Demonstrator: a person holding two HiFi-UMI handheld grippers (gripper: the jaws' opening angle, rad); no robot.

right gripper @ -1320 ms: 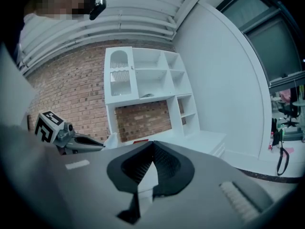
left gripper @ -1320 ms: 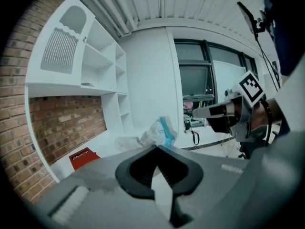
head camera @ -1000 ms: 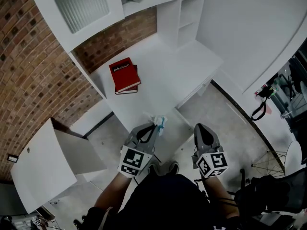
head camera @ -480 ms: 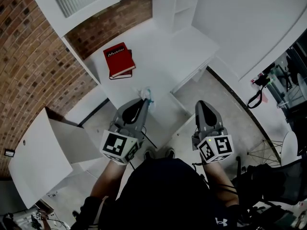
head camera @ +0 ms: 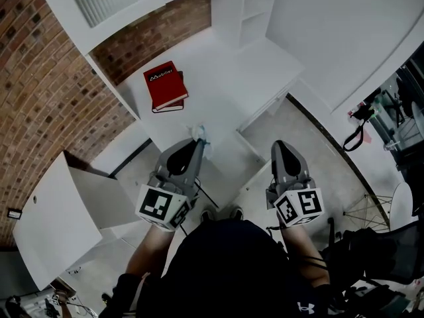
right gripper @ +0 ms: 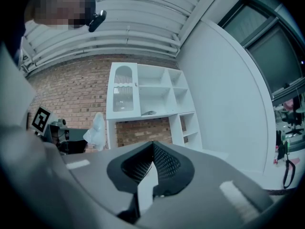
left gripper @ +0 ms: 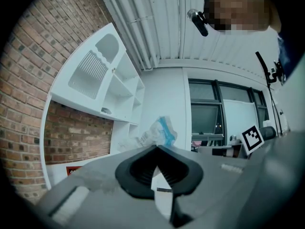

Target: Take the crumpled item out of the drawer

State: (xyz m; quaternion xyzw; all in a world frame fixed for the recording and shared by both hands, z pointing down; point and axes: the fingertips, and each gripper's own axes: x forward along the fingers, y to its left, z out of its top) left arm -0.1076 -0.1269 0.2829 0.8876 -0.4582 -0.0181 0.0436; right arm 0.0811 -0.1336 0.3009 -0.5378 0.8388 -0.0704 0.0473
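A crumpled white-and-blue wrapper (head camera: 201, 132) sticks out past the tip of my left gripper (head camera: 198, 142), which is shut on it above the front edge of the white desk (head camera: 225, 78). In the left gripper view the wrapper (left gripper: 158, 130) stands just beyond the closed jaw tips of the left gripper (left gripper: 155, 147). My right gripper (head camera: 281, 148) hangs level with it to the right, shut and holding nothing. In the right gripper view, the wrapper (right gripper: 95, 129) shows far left of the right gripper (right gripper: 152, 144).
A red book (head camera: 165, 85) lies on the desk near the brick wall (head camera: 46, 91). White shelving (head camera: 238, 12) rises at the desk's back. A white cabinet door or drawer front (head camera: 43, 214) stands open at lower left. Chairs and gear (head camera: 391, 138) crowd the right.
My left gripper has moved up and left in the head view with the wrapper, closer to the red book. The right gripper has hardly shifted.
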